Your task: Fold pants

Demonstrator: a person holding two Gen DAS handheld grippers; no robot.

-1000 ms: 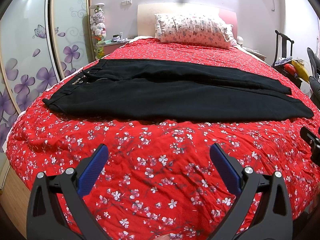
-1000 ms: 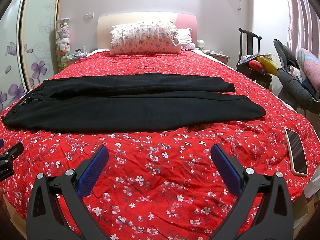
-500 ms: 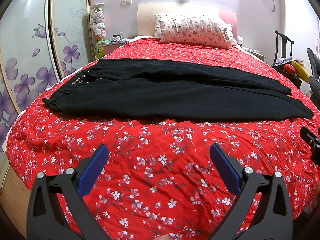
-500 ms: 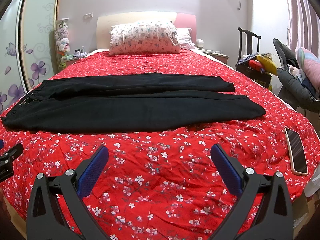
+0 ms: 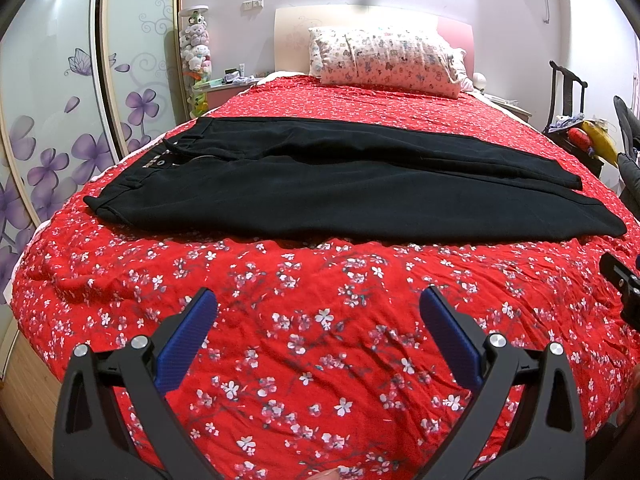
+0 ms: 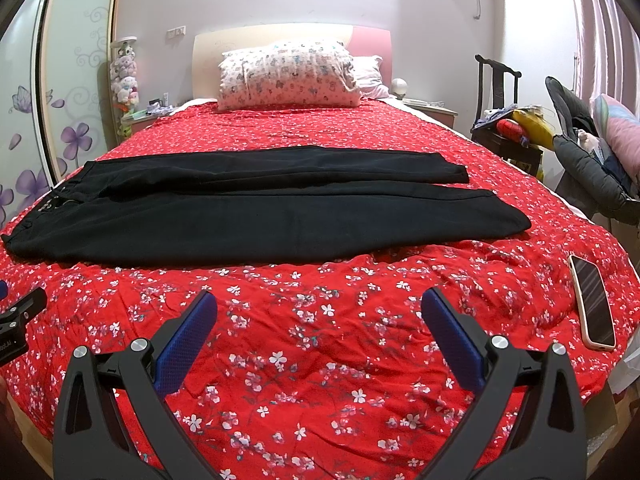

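Observation:
Black pants (image 5: 320, 192) (image 6: 260, 208) lie flat across the red flowered bedspread (image 5: 320, 340) (image 6: 320, 320), waistband to the left, both legs stretched to the right, the far leg a little behind the near one. My left gripper (image 5: 318, 308) hovers open over the bedspread in front of the pants, well short of them, nothing between its blue pads. My right gripper (image 6: 319, 310) is likewise open and empty, also short of the near leg. Each gripper's edge shows at the side of the other's view.
A phone (image 6: 592, 306) lies on the bed's front right corner. A patterned pillow (image 6: 286, 76) rests at the headboard. A wardrobe with purple flowers (image 5: 60, 128) stands left; a dark chair with clutter (image 6: 508, 128) and bags stand right.
Nothing has visibly changed; both grippers hold still and open, and the pants lie as before.

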